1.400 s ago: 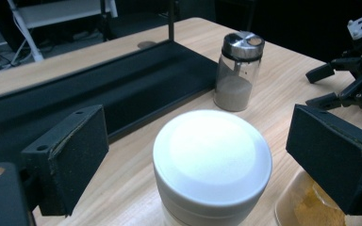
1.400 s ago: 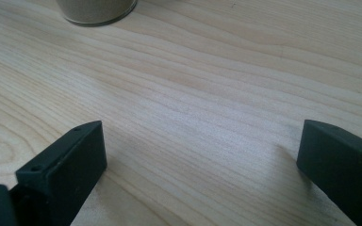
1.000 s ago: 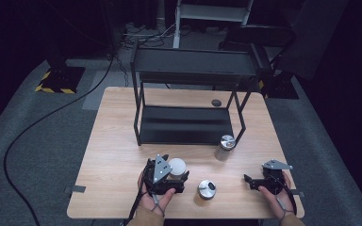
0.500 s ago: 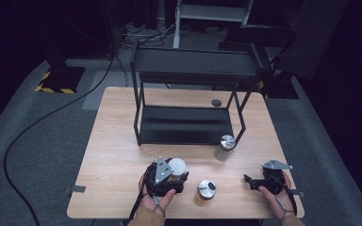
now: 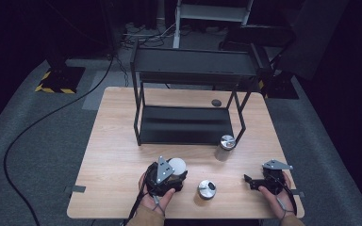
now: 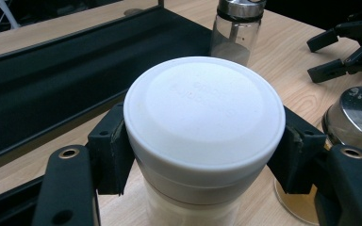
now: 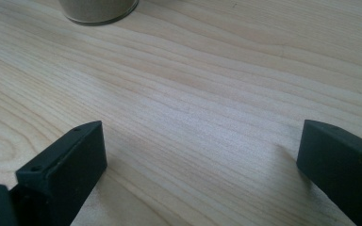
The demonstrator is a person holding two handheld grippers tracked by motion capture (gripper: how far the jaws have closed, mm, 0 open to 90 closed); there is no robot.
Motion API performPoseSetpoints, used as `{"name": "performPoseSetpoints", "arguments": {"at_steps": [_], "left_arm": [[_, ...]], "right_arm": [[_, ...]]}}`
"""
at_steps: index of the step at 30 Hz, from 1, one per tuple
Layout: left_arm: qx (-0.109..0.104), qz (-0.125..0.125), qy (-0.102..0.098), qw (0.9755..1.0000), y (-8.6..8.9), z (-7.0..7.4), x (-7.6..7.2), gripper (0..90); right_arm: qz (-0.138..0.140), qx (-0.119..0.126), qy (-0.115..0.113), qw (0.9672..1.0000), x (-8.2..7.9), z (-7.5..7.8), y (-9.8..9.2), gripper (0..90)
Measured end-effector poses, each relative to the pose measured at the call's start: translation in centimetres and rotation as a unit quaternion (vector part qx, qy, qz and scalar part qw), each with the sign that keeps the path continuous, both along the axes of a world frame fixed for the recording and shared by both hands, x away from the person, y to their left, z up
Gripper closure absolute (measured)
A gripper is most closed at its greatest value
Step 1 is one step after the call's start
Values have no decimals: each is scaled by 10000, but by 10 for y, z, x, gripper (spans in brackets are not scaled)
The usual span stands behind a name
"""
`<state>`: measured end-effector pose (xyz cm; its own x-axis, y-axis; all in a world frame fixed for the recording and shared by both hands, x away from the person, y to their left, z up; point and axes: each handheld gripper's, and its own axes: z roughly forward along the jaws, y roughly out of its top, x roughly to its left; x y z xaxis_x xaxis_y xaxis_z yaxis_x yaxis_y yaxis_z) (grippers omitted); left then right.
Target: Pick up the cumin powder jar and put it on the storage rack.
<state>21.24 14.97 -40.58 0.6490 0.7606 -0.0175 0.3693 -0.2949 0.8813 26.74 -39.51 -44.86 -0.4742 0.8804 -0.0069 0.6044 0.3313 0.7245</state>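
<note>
A jar with a white lid [image 5: 176, 165] stands on the wooden table near the front edge. My left gripper [image 5: 172, 172] is shut on it: in the left gripper view both black pads press the jar [image 6: 203, 113] just under the lid's rim. Its jaws have just been closing on the jar. At the front right my right gripper [image 5: 250, 181] rests low over bare wood, open with nothing between its fingers [image 7: 63, 165]. It also shows at the upper right of the left gripper view [image 6: 339, 52].
A steel-lidded jar [image 5: 207, 189] stands just right of the held jar. A glass shaker with a steel cap [image 5: 225, 147] stands by the front right leg of a black two-level rack [image 5: 188, 122]. Behind the rack lies a small dark disc [image 5: 216, 102].
The left gripper's jaws have closed in on the white-lidded jar. Both hands stay where they were.
</note>
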Motion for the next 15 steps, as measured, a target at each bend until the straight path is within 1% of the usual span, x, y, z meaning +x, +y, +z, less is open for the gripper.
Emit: {"name": "performPoseSetpoints", "arguments": {"at_steps": [4, 15], "left_arm": [[-4, -15, 31, 10000, 2, 5, 4, 333], [5, 12, -93, 10000, 11, 22, 17, 333]], "right_arm": [[-1, 0, -1, 10000, 0, 0, 0, 22], [16, -2, -3, 10000, -1, 0, -1, 22]]}}
